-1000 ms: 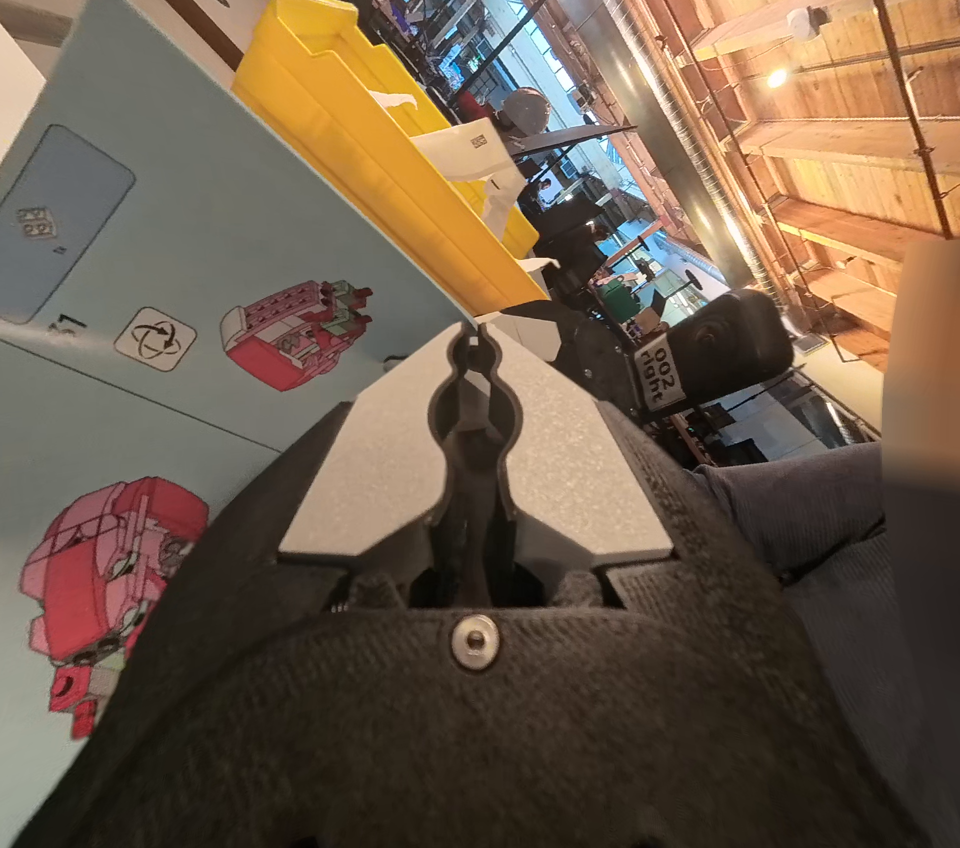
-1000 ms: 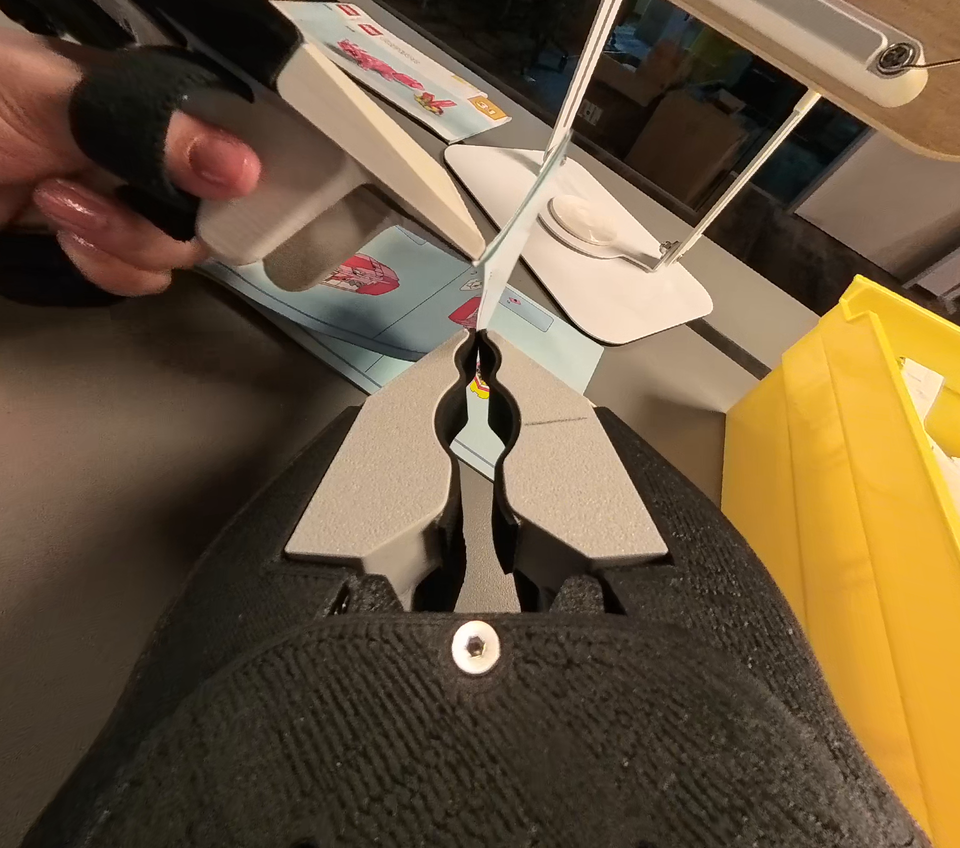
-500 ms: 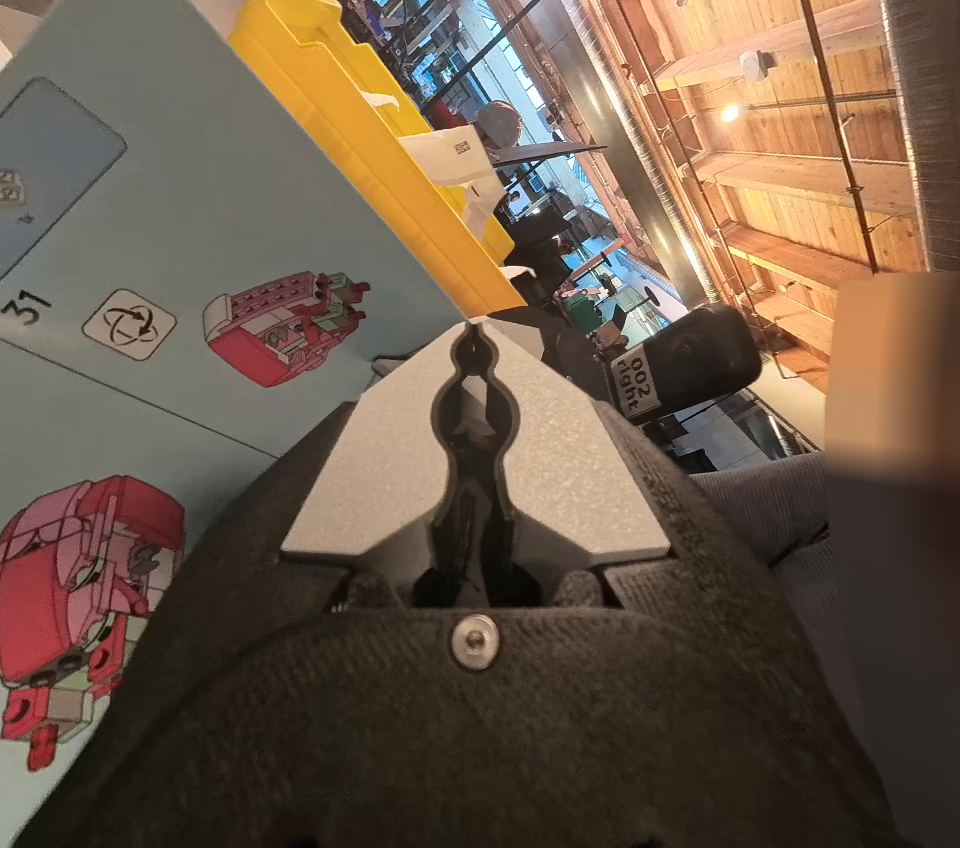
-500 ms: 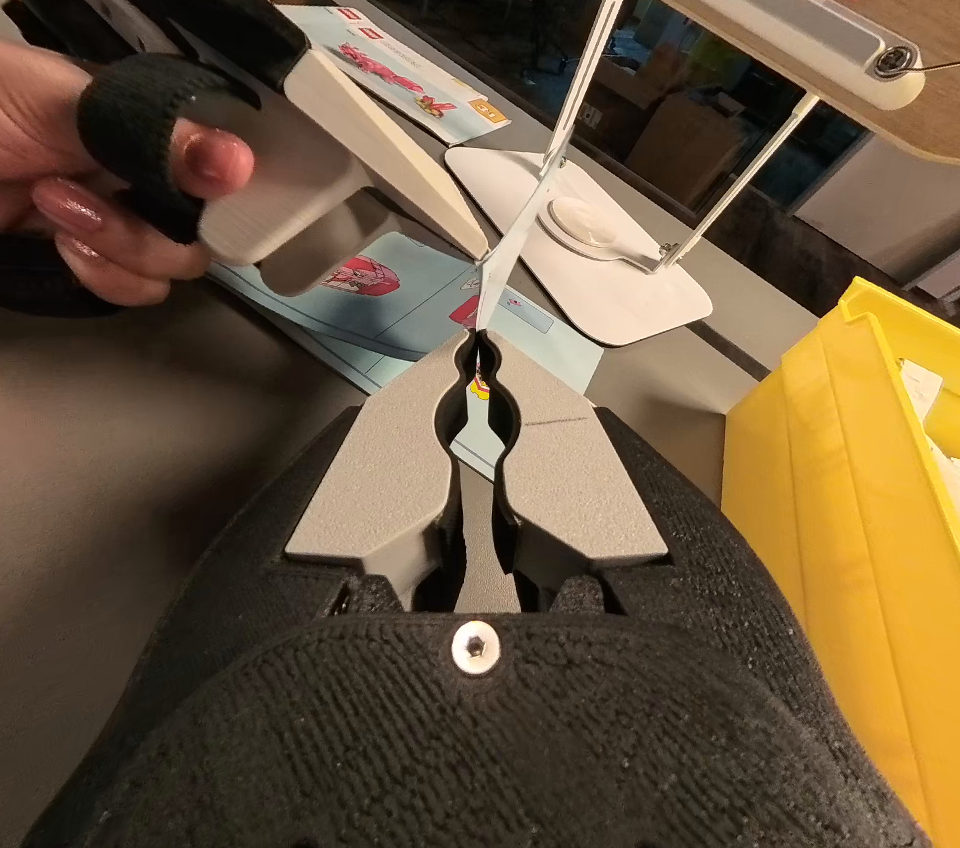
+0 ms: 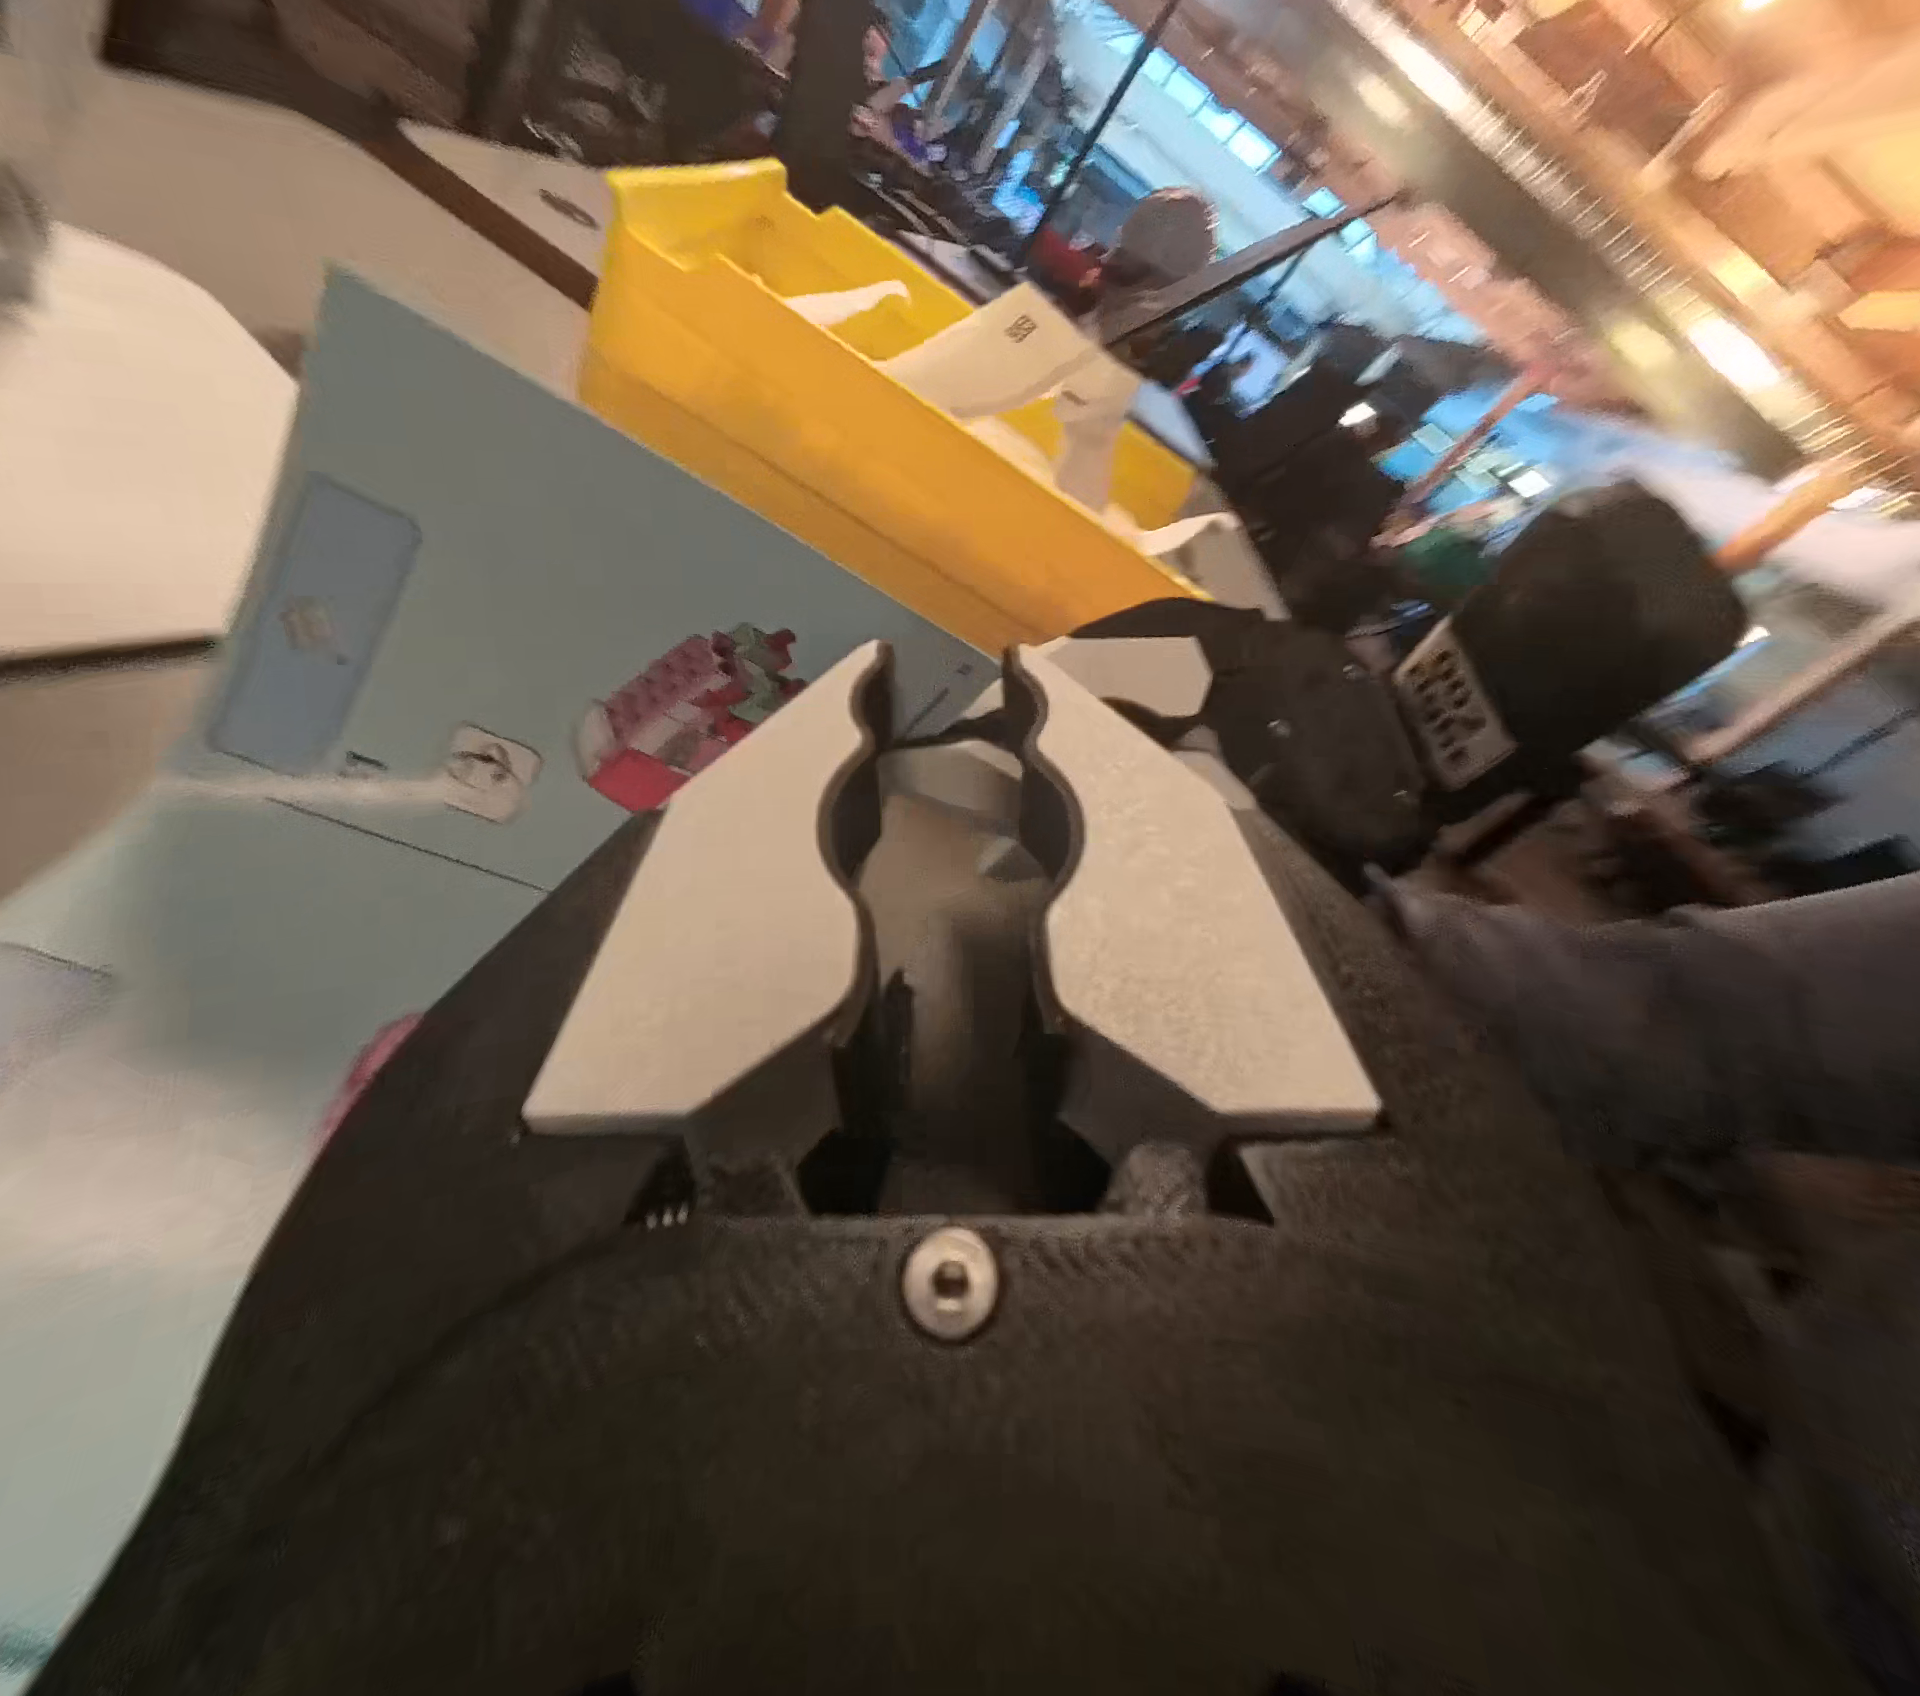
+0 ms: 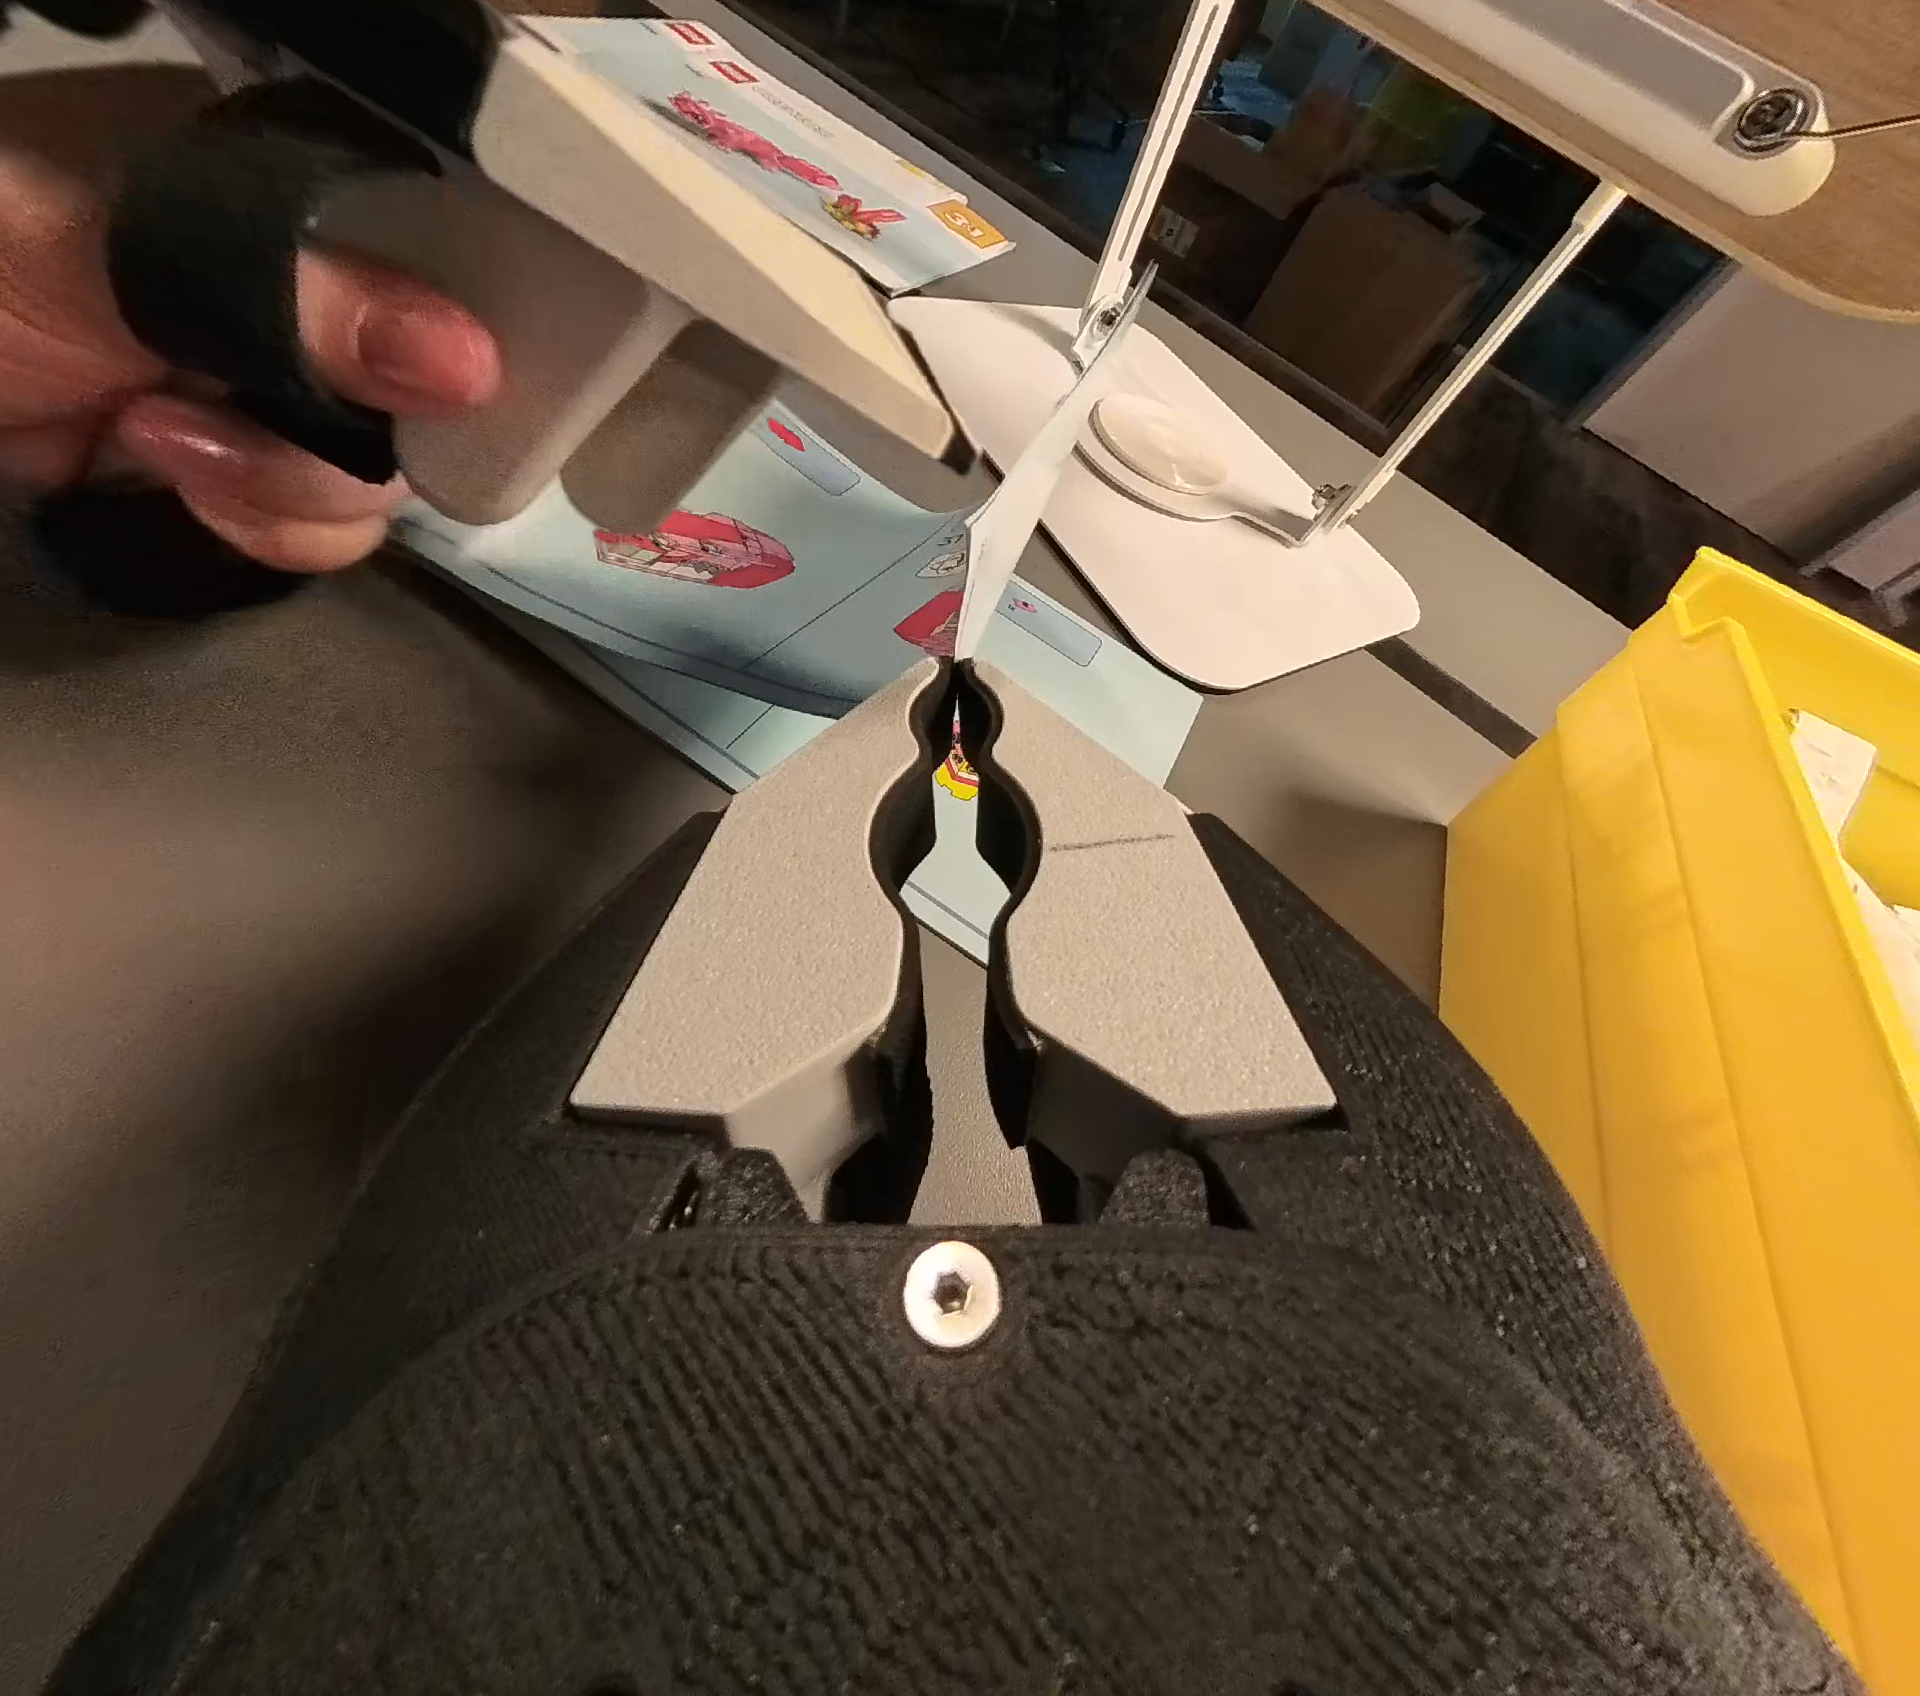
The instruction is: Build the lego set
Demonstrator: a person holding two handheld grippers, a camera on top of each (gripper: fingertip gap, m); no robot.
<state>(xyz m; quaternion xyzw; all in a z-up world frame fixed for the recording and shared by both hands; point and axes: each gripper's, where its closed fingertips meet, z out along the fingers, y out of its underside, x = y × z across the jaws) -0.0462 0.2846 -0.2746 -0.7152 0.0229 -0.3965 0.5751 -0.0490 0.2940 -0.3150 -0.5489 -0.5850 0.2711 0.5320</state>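
Right tongs [image 6: 958, 667] pinch a raised page [image 6: 1013, 503] of the light-blue building-brick instruction booklet [image 6: 727, 607] lying open on the grey surface [image 6: 260, 815], while left tongs [image 5: 945, 659] hang parted and empty just beside that page, yellow bin [image 6: 1714, 1023] near.

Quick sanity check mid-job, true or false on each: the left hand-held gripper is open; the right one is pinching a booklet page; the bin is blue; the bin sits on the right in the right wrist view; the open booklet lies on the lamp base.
1. Left hand-held gripper is open: true, a clear gap, nothing between its fingers.
2. Right hand-held gripper pinches a page of the booklet: true.
3. The bin is blue: false, it is yellow.
4. The bin sits on the right: true.
5. The booklet lies on the lamp base: false, it lies on the table beside it.
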